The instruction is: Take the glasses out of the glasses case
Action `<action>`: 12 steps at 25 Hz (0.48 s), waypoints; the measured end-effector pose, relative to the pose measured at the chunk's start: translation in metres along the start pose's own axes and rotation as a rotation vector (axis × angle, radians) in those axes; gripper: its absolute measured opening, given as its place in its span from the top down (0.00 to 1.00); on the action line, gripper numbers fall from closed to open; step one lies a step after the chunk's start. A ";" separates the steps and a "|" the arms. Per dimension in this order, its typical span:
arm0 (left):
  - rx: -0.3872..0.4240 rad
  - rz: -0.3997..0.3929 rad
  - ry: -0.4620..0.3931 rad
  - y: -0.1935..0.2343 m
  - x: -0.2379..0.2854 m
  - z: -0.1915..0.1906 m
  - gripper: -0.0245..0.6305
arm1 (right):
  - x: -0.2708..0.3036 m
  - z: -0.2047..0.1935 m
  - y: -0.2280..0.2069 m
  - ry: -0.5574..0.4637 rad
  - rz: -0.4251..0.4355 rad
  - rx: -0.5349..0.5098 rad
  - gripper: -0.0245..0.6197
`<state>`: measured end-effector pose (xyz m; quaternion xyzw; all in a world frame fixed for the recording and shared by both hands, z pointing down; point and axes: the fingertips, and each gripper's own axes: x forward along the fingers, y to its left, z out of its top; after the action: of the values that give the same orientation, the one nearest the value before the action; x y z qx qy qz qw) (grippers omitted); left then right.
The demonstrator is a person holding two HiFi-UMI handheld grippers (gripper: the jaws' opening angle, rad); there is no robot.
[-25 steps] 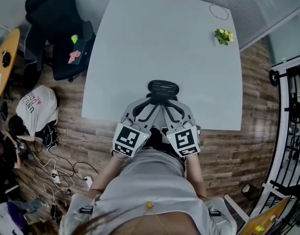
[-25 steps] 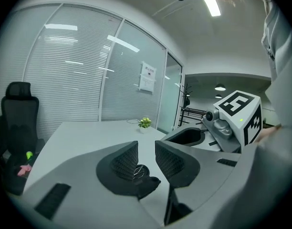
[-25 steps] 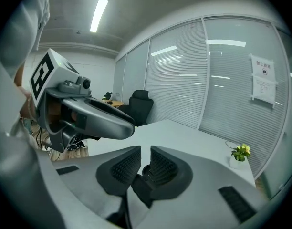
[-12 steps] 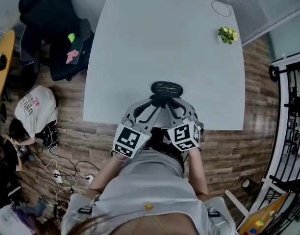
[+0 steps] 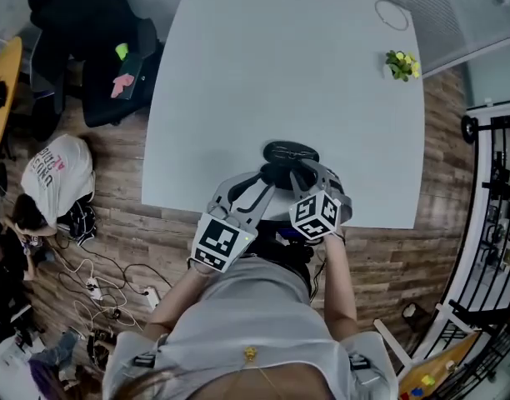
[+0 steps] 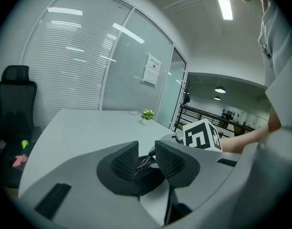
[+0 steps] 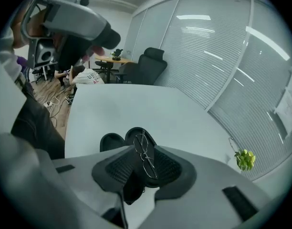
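A black glasses case (image 5: 290, 152) lies open near the front edge of the white table (image 5: 280, 65). In the right gripper view its lid (image 7: 112, 141) is folded back, and thin wire-framed glasses (image 7: 145, 159) lie on the base. My right gripper (image 5: 301, 172) (image 7: 143, 168) points steeply down over them. Its jaws have just been opening and stand open on either side of the glasses, with the pads off the frame. My left gripper (image 5: 265, 180) (image 6: 146, 161) is shut on the near end of the case (image 6: 136, 180), and a bit of the glasses (image 6: 141, 163) shows in its gap.
A small potted plant (image 5: 402, 64) and a thin wire ring (image 5: 392, 14) sit at the table's far right. A black office chair (image 5: 88, 40) stands off the far left corner. A person (image 5: 51, 177) crouches on the wooden floor among cables.
My right gripper has dropped forward onto the case and tilted, its marker cube rolling over. The left gripper has edged slightly forward and down.
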<state>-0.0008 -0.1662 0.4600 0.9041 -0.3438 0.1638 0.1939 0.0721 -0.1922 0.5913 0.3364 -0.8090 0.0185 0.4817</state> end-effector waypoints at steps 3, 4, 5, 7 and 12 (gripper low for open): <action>-0.017 0.013 0.010 0.011 0.002 -0.004 0.79 | 0.020 -0.008 -0.001 0.050 0.036 -0.049 0.77; -0.022 0.017 0.012 0.015 0.002 -0.004 0.79 | 0.027 -0.011 -0.001 0.065 0.048 -0.065 0.77; -0.026 0.022 0.014 0.019 0.002 -0.005 0.79 | 0.033 -0.013 -0.001 0.081 0.060 -0.081 0.76; -0.035 0.030 0.018 0.025 0.002 -0.006 0.79 | 0.043 -0.018 0.000 0.114 0.087 -0.115 0.76; -0.057 0.044 0.024 0.035 0.005 -0.007 0.79 | 0.063 -0.029 0.005 0.177 0.165 -0.182 0.75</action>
<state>-0.0229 -0.1896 0.4769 0.8884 -0.3658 0.1690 0.2198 0.0724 -0.2115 0.6579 0.2207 -0.7866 0.0139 0.5764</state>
